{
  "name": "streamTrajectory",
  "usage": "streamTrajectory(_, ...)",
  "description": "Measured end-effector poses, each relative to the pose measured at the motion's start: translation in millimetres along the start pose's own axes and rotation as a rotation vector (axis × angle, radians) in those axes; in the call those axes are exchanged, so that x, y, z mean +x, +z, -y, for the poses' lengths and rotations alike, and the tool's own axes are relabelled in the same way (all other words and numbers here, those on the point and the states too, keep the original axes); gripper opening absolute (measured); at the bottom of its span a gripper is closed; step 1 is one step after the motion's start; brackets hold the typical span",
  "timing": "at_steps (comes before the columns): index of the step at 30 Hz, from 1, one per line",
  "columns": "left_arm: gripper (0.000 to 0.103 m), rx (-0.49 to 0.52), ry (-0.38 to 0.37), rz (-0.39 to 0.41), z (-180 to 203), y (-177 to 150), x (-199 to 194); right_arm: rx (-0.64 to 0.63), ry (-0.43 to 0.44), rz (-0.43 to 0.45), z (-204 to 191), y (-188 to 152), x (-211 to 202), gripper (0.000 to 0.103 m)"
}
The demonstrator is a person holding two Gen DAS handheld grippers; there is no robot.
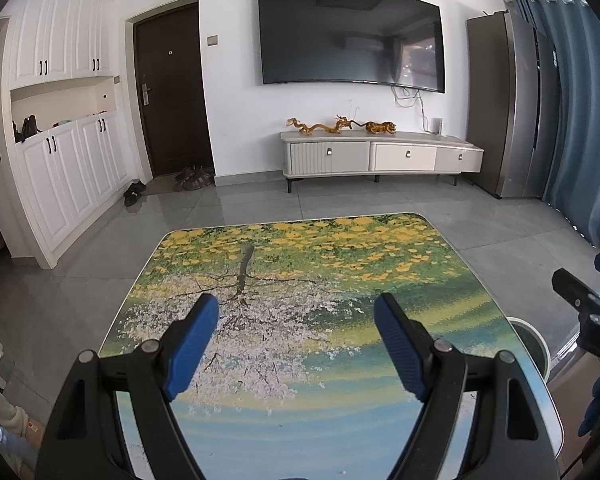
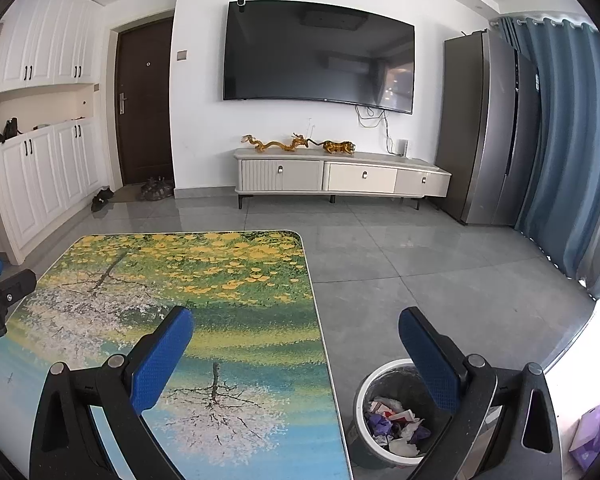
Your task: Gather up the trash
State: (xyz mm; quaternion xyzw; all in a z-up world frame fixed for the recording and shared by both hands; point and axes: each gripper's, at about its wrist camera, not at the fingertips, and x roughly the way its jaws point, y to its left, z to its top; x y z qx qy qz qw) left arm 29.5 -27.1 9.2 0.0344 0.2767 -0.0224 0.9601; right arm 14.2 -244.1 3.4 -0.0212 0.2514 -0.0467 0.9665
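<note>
Right wrist view: my right gripper (image 2: pixel 296 356) has jaws spread wide, nothing between the pads. Trash bin (image 2: pixel 392 412) sits at bottom right of frame on the floor, just beside the table (image 2: pixel 316 312) edge, w/ crumpled paper and wrappers (image 2: pixel 396 424) already inside. Left wrist view: left gripper (image 1: pixel 296 344) also spread and empty, hanging over the printed tabletop; bin rim (image 1: pixel 530 330) peeks in at lower right of that frame.

I see no loose trash on the tabletop in either view, so my read is the collecting is done or nearly so; can't tell about the floor behind me. If another piece turns up, I'd approach w/ jaws wide, pinch at the bulkiest fold, lift clear of the table rim before swinging over the bin, then release low inside the mouth so it doesn't bounce out.

Room: floor (image 2: pixel 440 280) at center right is open, plenty of swing space. Watch the rounded table edge next to the bin, and the other gripper (image 2: pixel 4 292) at mid left, near enough to clip.
</note>
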Motion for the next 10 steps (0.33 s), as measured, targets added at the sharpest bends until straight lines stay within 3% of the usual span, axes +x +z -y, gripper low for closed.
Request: streamTrajectory(10, 0.079, 0.002, -0.008, -0.008, 0.4, -1.1, 0.9, 0.001, 0.001, -0.002, -1.3, -2.2, 0.5, 0.103)
